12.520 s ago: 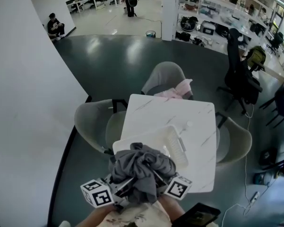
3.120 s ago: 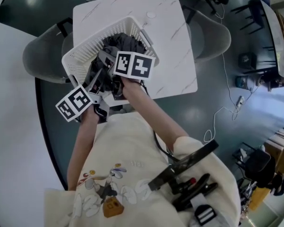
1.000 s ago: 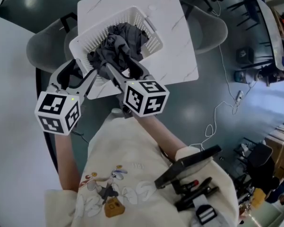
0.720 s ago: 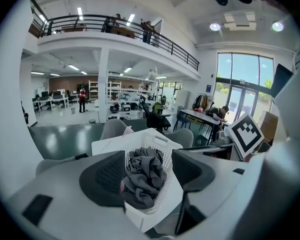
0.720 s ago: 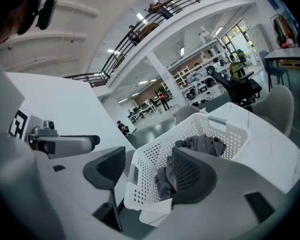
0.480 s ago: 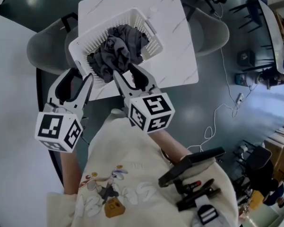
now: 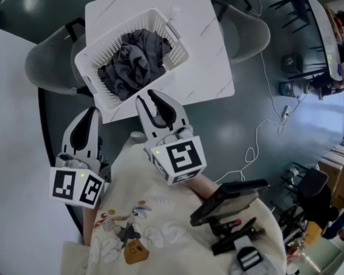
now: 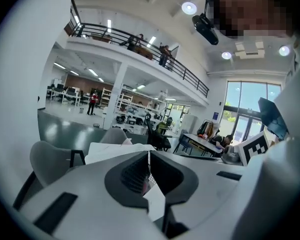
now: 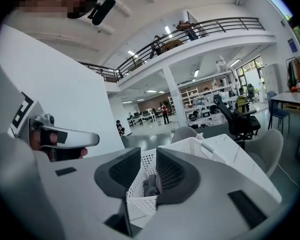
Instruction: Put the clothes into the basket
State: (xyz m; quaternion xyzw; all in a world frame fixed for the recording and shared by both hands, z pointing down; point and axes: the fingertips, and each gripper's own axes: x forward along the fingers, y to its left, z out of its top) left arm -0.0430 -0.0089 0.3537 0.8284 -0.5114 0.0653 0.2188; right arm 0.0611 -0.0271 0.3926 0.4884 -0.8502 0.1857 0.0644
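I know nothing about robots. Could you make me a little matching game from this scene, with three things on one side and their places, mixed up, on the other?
Things:
1. grey clothes
2. white basket
3. white cable

Places:
A. on the dark floor
B. on the marble table
C. inside the basket

Pairs: 1-C, 2-B, 3-A
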